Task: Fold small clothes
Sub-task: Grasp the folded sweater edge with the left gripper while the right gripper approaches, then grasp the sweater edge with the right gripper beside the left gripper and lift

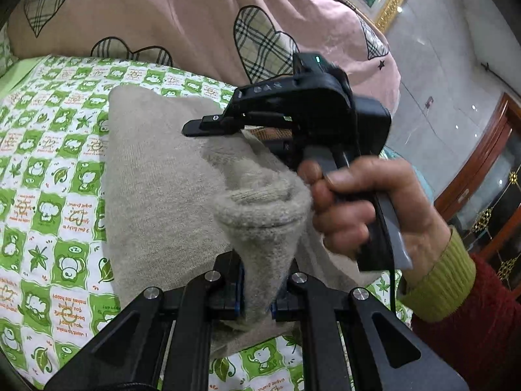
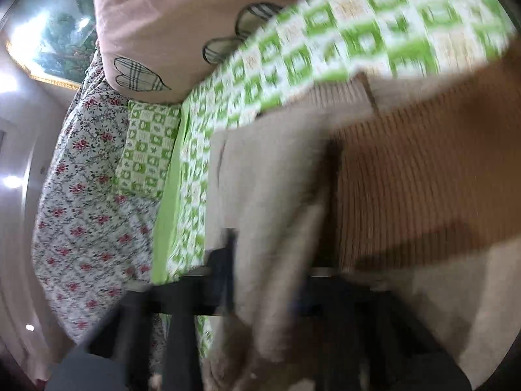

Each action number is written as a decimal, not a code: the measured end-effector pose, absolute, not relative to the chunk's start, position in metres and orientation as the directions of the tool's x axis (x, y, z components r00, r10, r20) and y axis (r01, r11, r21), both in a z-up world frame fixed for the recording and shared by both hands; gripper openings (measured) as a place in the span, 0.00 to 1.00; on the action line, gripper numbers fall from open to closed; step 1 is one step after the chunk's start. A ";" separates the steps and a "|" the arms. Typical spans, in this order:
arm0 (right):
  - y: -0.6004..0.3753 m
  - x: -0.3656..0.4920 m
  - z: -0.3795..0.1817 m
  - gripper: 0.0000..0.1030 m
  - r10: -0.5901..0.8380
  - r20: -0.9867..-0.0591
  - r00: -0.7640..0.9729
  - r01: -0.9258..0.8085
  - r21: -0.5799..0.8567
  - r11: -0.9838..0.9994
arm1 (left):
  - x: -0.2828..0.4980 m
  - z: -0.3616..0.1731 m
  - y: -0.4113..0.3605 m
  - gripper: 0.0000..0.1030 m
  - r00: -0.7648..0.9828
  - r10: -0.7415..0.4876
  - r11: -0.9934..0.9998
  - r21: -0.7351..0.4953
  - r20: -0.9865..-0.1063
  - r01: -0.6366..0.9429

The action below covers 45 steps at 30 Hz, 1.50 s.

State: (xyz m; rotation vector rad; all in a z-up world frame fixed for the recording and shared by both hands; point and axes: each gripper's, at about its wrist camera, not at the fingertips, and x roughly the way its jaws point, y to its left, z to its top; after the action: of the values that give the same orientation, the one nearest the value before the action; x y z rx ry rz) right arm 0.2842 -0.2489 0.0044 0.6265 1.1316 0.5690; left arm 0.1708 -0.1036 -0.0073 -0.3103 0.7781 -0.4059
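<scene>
Left wrist view shows the left gripper [image 1: 257, 288] at the bottom of the frame, its two black fingers pressed onto a bunched, ribbed edge of a beige fuzzy knitted garment [image 1: 156, 176]; the cloth rises from between the pads in a cone towards a rolled hem. Most of that garment lies flat on a green-and-white checked bedsheet printed with cartoon animals and leaves [image 1: 49, 169]. Beyond it sits a pink quilt with plaid heart outlines [image 1: 182, 16]. To the right, a person's right hand [image 1: 368, 202], in a red sleeve with a yellow-green ribbed cuff [image 1: 443, 280], grips the handle of the right gripper [image 1: 192, 129], whose black fingers reach out level above the garment, beside a raised fold of it. Right wrist view is strongly blurred: beige cloth runs down between the dark fingers of the right gripper [image 2: 267, 254], which stand close on either side of it, so it appears pinched, though the blur keeps the contact from being sure. A brown ribbed fabric [image 2: 423, 179] fills the right side there, and a floral-print cloth [image 2: 88, 202] lies at the left of the checked sheet.
</scene>
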 end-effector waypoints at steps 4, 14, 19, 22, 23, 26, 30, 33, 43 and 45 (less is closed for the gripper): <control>-0.259 0.276 0.046 0.16 0.654 -0.648 0.390 -0.196 0.636 0.746 | 0.168 0.016 -0.123 0.09 0.636 -0.512 0.853 -0.426 -0.577 0.301; -0.357 0.251 0.056 0.16 0.411 -0.777 0.477 -0.143 0.393 0.909 | 0.200 -0.011 -0.231 0.10 0.477 -0.624 0.781 -0.477 -0.619 0.402; -0.383 0.247 0.037 0.16 0.403 -0.768 0.498 -0.132 0.393 0.910 | 0.201 -0.023 -0.255 0.11 0.471 -0.596 0.800 -0.435 -0.650 0.412; -0.384 0.251 0.032 0.16 0.390 -0.774 0.500 -0.136 0.374 0.917 | 0.206 -0.029 -0.256 0.12 0.448 -0.593 0.802 -0.441 -0.669 0.403; -0.385 0.251 0.029 0.16 0.381 -0.779 0.498 -0.134 0.365 0.921 | 0.206 -0.030 -0.257 0.13 0.441 -0.596 0.799 -0.445 -0.671 0.404; -0.390 0.248 0.025 0.17 0.389 -0.777 0.496 -0.132 0.375 0.918 | 0.211 -0.029 -0.255 0.20 0.429 -0.602 0.795 -0.454 -0.673 0.402; -0.402 0.239 0.030 0.30 0.331 -0.775 0.539 -0.088 0.339 0.937 | 0.197 -0.020 -0.242 0.36 0.396 -0.614 0.784 -0.466 -0.683 0.411; -0.411 0.227 0.036 0.40 0.277 -0.775 0.568 -0.046 0.306 0.951 | 0.174 -0.005 -0.221 0.50 0.405 -0.624 0.776 -0.470 -0.668 0.420; -0.428 0.195 0.029 0.77 0.392 -0.729 0.561 -0.031 0.454 0.890 | 0.195 0.002 -0.117 0.78 0.511 -0.551 0.826 -0.521 -0.660 0.217; -0.424 0.200 0.020 0.77 0.402 -0.742 0.537 -0.027 0.461 0.887 | 0.216 -0.008 -0.106 0.78 0.496 -0.558 0.815 -0.551 -0.665 0.177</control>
State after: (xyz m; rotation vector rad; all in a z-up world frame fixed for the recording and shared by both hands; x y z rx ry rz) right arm 0.1997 -0.4236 0.0202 0.4241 0.9773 0.2646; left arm 0.2165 -0.1060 -0.0076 -0.4460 0.9551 -0.4627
